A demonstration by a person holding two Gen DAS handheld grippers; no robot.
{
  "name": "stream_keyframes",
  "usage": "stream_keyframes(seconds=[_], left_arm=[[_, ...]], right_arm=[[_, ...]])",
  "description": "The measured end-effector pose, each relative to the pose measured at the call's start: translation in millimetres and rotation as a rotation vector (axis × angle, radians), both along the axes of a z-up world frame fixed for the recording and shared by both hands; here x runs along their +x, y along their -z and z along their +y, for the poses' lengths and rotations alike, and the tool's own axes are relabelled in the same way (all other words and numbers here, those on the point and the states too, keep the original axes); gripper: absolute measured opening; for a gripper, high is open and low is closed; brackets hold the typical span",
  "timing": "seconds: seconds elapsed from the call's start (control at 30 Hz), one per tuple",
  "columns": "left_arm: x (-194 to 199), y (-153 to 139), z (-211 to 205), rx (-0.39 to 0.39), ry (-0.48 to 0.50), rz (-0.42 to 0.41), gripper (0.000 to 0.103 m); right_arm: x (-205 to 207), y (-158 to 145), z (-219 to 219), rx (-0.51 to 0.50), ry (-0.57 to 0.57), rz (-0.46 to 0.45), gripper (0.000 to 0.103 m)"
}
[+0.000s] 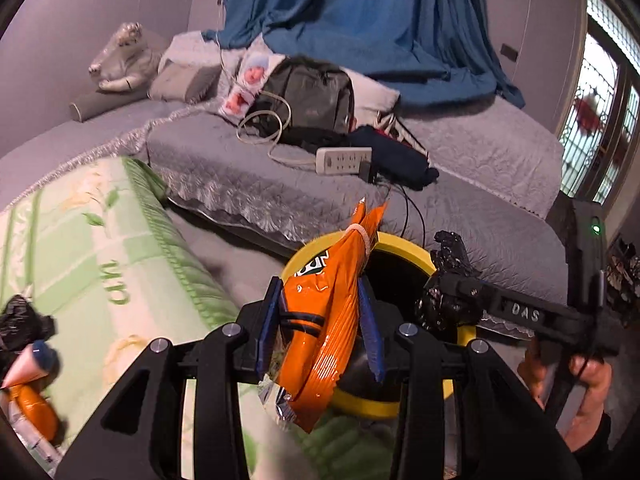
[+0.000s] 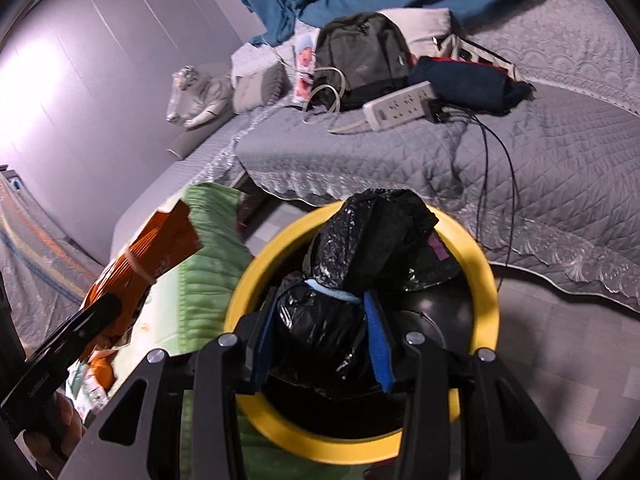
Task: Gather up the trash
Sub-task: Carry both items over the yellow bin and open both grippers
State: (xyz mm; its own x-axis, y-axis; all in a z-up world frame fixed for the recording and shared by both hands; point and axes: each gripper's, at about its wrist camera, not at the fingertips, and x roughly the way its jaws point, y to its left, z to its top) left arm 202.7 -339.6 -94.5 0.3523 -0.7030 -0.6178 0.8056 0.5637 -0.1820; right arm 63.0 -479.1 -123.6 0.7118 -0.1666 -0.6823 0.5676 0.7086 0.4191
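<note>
Here the right gripper [image 2: 320,344] clamps the black bag [image 2: 352,280] above the yellow bin [image 2: 486,280]; the left gripper [image 1: 322,332] pinches the orange packet [image 1: 332,304], which may miss the rim.

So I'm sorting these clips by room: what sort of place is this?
Most likely a bedroom in a home. A bed with a grey quilted cover carries a backpack and a power strip, a blue curtain hangs behind, and a yellow-rimmed trash bin stands beside the bed.

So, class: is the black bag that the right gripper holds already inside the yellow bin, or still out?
Still out. The right gripper is shut on the black bag, held above the yellow bin opening, not released.
</note>
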Motion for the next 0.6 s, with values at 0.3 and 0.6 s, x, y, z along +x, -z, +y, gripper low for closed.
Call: stream_keyframes(seconds=[0.3, 0.6], left_arm=[[4.1, 34.1, -44.4, 0.046, 0.025, 0.065, 0.037], [6.5, 23.3, -28.1, -0.015, -0.043, 0.064, 0.083]], right_arm=[[2.1, 22.6, -17.8, 0.029, 0.038, 0.046, 0.038], [-11.8, 19.9, -27.4, 0.034, 0.089, 0.037, 0.049]])
